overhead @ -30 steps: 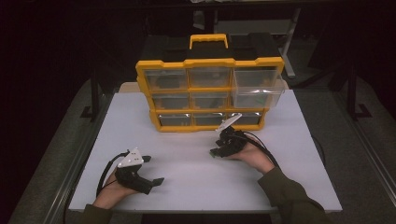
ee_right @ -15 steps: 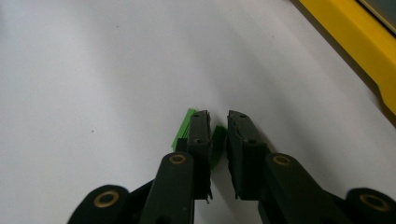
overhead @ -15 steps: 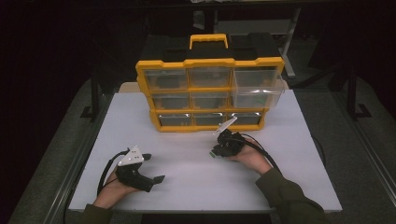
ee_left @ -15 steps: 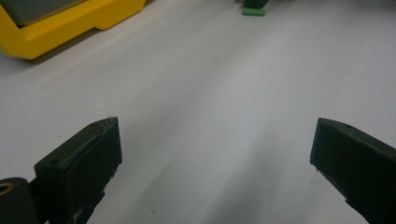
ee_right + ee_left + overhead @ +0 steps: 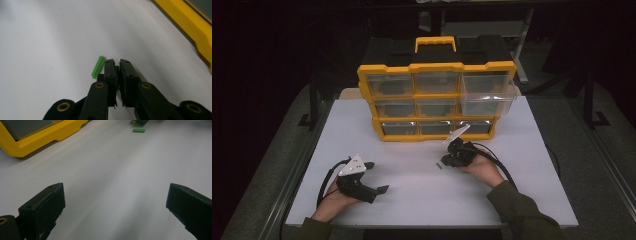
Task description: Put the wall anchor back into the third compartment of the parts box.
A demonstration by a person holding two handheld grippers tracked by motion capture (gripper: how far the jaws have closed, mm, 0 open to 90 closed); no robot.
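White tabletop point(image 5: 422, 200), dark room, left hand-held gripper point(image 5: 374, 177) wide, right hand-held gripper point(image 5: 117, 65) pinching green piece point(image 5: 116, 68).

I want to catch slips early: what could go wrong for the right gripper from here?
1. The right gripper pinches a held green piece by a thin sliver between nearly shut jaws, so it might slip out on lifting.
2. The loose green piece lies right beside one jaw and could get knocked away.
3. The pulled-out drawer juts out close by and could be bumped.
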